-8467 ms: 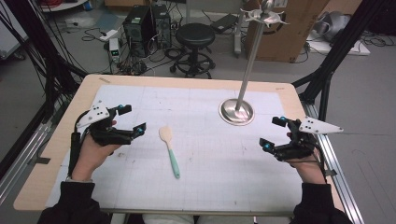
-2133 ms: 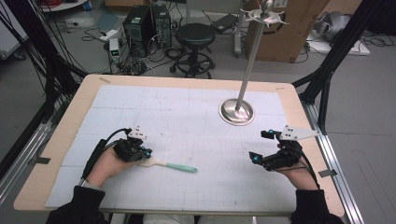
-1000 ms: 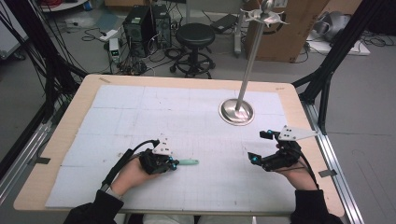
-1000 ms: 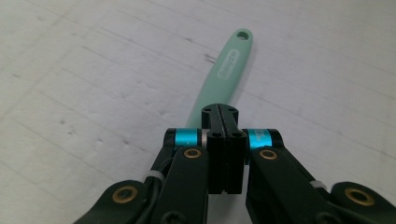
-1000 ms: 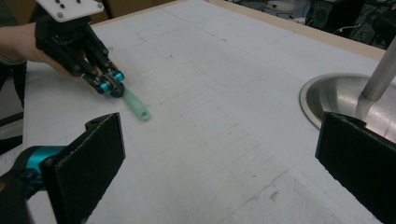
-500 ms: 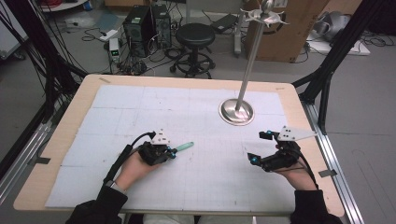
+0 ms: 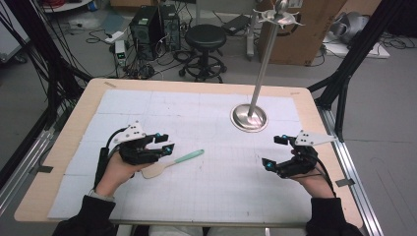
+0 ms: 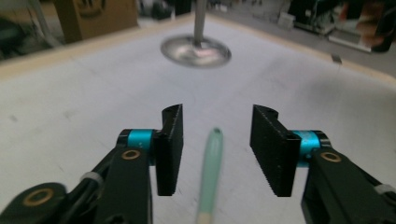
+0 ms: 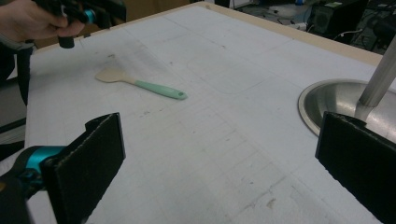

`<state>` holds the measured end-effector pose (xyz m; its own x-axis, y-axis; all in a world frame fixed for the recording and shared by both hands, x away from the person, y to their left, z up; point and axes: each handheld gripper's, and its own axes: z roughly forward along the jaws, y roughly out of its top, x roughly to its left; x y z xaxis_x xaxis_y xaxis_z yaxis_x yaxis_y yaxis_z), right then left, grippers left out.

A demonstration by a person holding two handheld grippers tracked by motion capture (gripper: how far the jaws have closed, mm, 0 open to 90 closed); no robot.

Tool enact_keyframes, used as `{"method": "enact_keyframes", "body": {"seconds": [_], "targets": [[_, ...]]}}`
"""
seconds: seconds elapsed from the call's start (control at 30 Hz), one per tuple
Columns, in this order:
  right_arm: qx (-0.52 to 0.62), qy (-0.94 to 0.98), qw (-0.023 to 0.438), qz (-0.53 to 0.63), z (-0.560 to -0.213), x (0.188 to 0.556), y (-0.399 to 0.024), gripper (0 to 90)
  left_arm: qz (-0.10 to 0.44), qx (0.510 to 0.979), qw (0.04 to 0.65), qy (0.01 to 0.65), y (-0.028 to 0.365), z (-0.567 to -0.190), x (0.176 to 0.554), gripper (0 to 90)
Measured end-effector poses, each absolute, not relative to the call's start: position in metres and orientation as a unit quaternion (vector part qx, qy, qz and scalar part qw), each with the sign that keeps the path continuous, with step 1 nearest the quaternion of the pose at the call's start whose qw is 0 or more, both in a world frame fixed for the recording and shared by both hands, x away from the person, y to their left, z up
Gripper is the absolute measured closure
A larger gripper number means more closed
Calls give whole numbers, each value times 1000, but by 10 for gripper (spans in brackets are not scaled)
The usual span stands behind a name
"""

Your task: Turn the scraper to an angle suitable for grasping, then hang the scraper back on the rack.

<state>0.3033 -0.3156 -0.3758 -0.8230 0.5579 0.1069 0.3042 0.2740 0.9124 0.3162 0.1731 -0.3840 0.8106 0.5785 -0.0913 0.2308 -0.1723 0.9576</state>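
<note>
A spatula with a cream head and a mint-green handle lies flat on the white mat, its handle pointing right and away. My left gripper hovers just left of the spatula's head, open and holding nothing. In the left gripper view the handle runs up between the spread jaws of the left gripper, lower down and blurred. My right gripper rests near the right edge, open and empty. The right gripper view has the right gripper opened wide, and the spatula far off beside the left gripper.
A metal stand with a round base and a tall pole rises at the mat's far right; its base sits close ahead of my right gripper. The wooden table edge frames the mat. A stool and computers stand beyond the table.
My left gripper carried the spatula to the right and turned it, then opened and drew back to the left, leaving it on the mat. The right gripper barely shifted.
</note>
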Motion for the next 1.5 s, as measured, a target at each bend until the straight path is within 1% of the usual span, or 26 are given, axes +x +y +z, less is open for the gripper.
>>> {"method": "enact_keyframes", "body": {"seconds": [0.13, 0.17, 0.23, 0.27, 0.3, 0.4, 0.47, 0.7, 0.87, 1.07, 1.13, 1.2, 1.3, 1.4, 1.43, 1.47, 1.5], "targets": [[272, 787, 119, 541, -373, 302, -317, 4, 168, 743, 595, 256, 187, -378, 311, 399], [271, 784, 120, 545, -371, 302, -318, 4, 170, 743, 594, 256, 189, -377, 310, 349], [272, 781, 120, 550, -370, 302, -320, 4, 186, 745, 583, 267, 192, -376, 309, 180], [275, 778, 119, 553, -369, 303, -320, 4, 200, 745, 575, 273, 194, -377, 309, 121], [276, 776, 118, 555, -369, 304, -320, 4, 210, 743, 570, 281, 196, -378, 309, 107], [274, 779, 115, 553, -371, 307, -319, 4, 201, 744, 561, 303, 198, -381, 311, 101], [273, 779, 113, 553, -372, 309, -317, 4, 197, 748, 556, 302, 198, -383, 310, 101], [276, 779, 113, 552, -371, 309, -318, 4, 175, 762, 555, 285, 191, -386, 310, 107], [274, 777, 115, 555, -370, 306, -319, 4, 145, 784, 545, 258, 180, -392, 317, 111], [282, 776, 113, 552, -373, 305, -323, 4, 119, 826, 494, 244, 167, -402, 329, 117], [283, 778, 114, 549, -375, 305, -323, 4, 109, 846, 472, 220, 162, -398, 333, 156], [283, 780, 113, 546, -376, 304, -322, 4, 105, 861, 455, 204, 157, -396, 337, 248], [282, 781, 116, 546, -375, 301, -323, 4, 98, 873, 434, 198, 150, -396, 345, 244], [284, 780, 119, 545, -374, 298, -325, 4, 91, 896, 391, 188, 142, -398, 352, 246], [287, 779, 118, 544, -375, 296, -327, 4, 84, 900, 386, 185, 140, -400, 354, 214], [287, 779, 118, 544, -375, 296, -327, 4, 72, 906, 376, 180, 137, -401, 356, 214], [286, 780, 118, 544, -375, 296, -327, 4, 65, 915, 355, 181, 134, -402, 358, 170]]}}
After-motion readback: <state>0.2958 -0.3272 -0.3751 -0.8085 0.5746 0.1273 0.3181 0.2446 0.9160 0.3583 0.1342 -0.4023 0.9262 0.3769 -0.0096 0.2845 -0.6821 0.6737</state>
